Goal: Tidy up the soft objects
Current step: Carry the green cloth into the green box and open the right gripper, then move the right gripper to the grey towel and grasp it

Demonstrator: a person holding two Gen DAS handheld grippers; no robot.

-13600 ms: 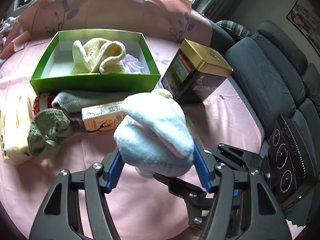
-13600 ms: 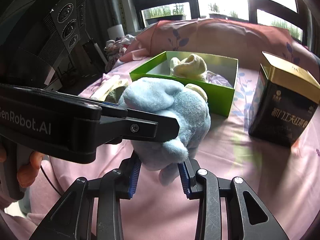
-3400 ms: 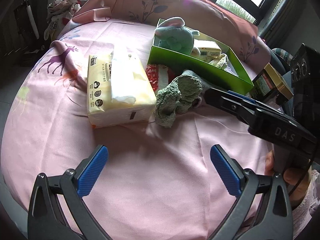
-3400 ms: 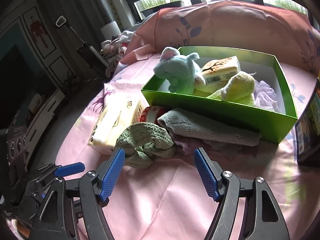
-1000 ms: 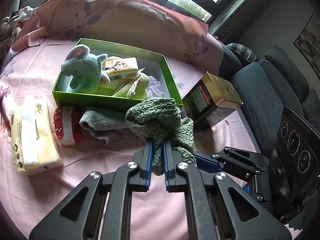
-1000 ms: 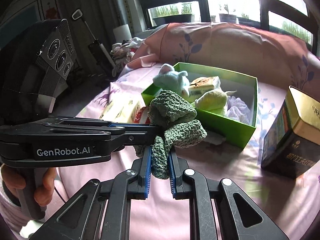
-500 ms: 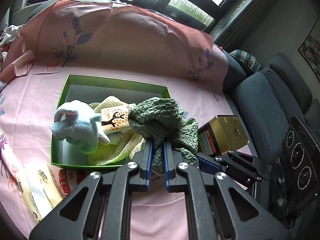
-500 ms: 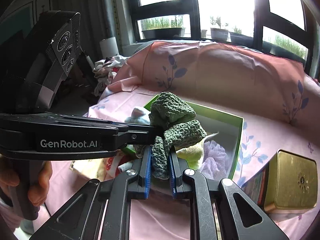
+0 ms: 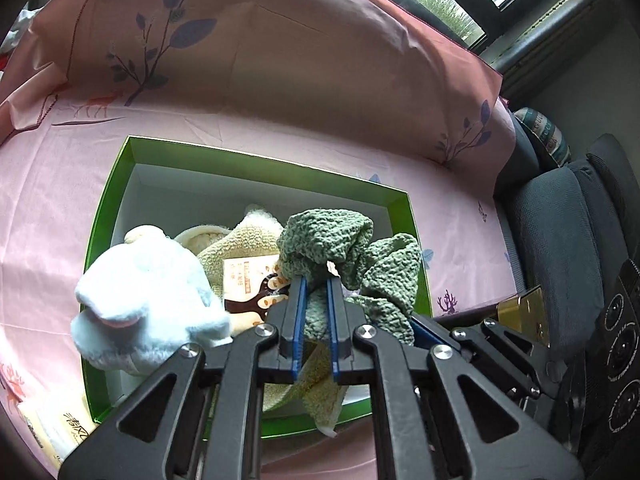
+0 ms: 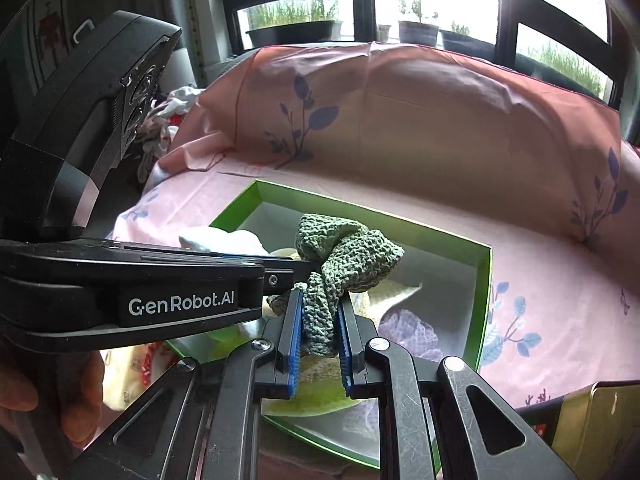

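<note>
Above the green box [image 9: 400,216] near the tabletop's far edge, the green knitted cloth [image 9: 344,248] was pinched by both the left gripper [image 9: 316,320] and right gripper [image 10: 318,332], so uneven release risked it being draped over the rim.

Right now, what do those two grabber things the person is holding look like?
Both are black, made of flat bars joined with round silver bolts, with triangle-shaped holes cut in them. The left gripper and the right gripper each have two fingers lined with ridged bright blue pads. The left one carries white lettering, GenRobot.AI, along its side, plus a boxy black top with round lenses.
</note>
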